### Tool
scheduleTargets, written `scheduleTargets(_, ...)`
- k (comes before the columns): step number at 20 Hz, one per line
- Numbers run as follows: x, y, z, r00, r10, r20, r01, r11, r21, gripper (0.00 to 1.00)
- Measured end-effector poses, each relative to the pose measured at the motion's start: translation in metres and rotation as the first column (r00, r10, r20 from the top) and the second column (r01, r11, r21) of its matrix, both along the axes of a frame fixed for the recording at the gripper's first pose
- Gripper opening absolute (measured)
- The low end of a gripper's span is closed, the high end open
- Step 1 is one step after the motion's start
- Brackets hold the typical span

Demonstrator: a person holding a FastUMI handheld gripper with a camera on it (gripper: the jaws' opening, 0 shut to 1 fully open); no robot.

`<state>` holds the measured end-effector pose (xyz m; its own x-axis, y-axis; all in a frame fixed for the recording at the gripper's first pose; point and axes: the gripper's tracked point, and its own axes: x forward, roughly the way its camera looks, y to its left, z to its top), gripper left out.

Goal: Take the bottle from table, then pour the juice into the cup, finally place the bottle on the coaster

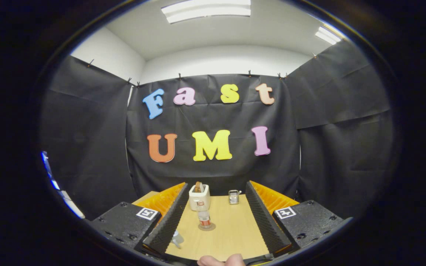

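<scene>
A small clear bottle with a reddish band stands upright on a round coaster on the wooden table, between my two fingers and apart from both. A clear cup stands nearer to me, close beside the left finger; whether it touches I cannot tell. My gripper is open wide, with nothing held between its fingers.
A white toaster with a slice of bread in it stands at the back of the table, just behind the bottle. A small metallic object sits to its right. A person's fingertips show at the table's near edge.
</scene>
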<state>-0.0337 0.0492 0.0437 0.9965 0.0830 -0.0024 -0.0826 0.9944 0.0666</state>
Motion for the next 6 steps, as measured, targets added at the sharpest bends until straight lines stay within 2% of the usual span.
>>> scheduleTargets(6,0.0011,0.0048,-0.0002,1.0,0.001,0.002,-0.001,1.0,-0.003,0.99)
